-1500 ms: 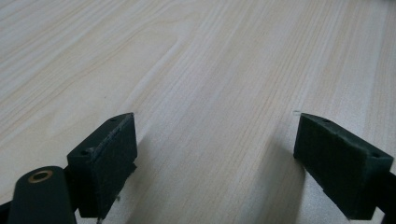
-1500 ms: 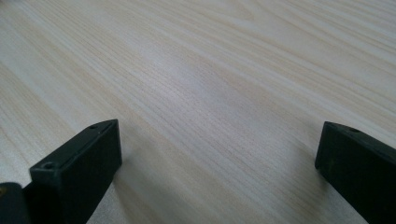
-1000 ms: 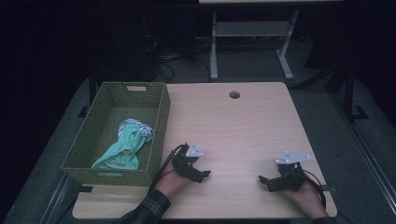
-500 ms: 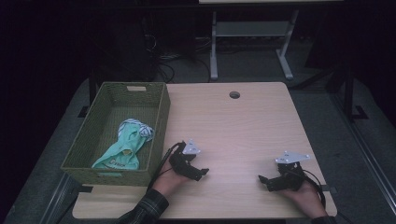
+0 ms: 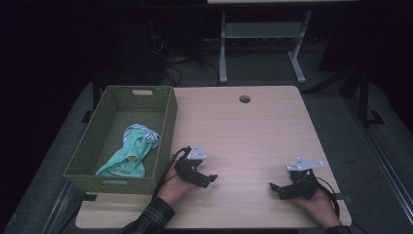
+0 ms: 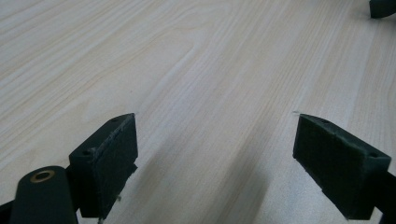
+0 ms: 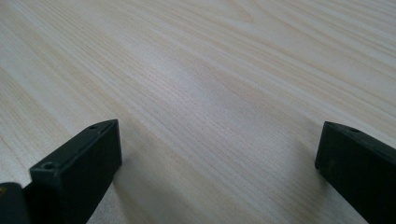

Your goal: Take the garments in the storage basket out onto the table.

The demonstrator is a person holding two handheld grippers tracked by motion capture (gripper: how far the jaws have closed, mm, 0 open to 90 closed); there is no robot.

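Observation:
A green woven basket (image 5: 164,127) stands on the left part of the wooden table (image 5: 243,131). Mint and striped cloth (image 5: 130,153) lies inside it. My left gripper (image 5: 208,180) rests low on the table just right of the basket's near corner, open, jaws pointing right with bare wood (image 6: 210,93) between them. My right gripper (image 5: 275,189) sits near the front right of the table, open, jaws pointing left over bare wood (image 7: 215,116). Neither holds anything.
A round cable hole (image 5: 244,99) is at the table's far middle. Beyond the table stand a white desk frame (image 5: 260,34) and dark cables on the floor. A dark tip of the other gripper (image 6: 383,7) shows at the left gripper view's top right.
My left gripper has drifted slightly toward the near edge and tipped lower. The right gripper has hardly moved.

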